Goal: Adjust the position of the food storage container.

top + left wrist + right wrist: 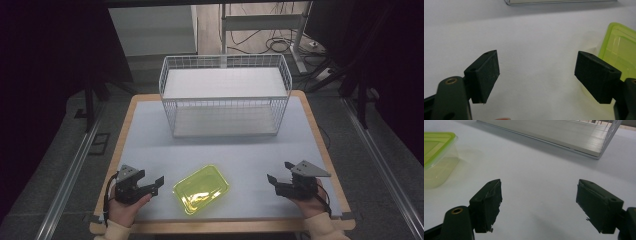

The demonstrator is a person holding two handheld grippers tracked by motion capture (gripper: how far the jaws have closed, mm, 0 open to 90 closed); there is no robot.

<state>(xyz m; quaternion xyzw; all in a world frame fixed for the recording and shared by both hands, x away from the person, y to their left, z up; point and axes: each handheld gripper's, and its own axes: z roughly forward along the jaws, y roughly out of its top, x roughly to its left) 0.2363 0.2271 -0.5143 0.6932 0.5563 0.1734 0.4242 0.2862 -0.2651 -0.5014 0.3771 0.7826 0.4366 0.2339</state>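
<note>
A clear food box with a yellow-green lid (201,188) lies on the table near the front edge, between my two grippers. My left gripper (156,184) rests open on the table just left of the box, its jaws wide apart and empty; in the left gripper view (537,75) the box (621,50) sits beside the right jaw. My right gripper (280,172) stands open and empty to the right of the box, some way off. The right gripper view (537,205) shows the box (437,157) at far left.
A white wire basket rack (225,95) with two shelves stands at the back middle of the pale table (250,155); its lower shelf (564,135) shows ahead of the right gripper. Bare table lies between rack and box. Cables and a desk leg (299,40) sit on the floor behind.
</note>
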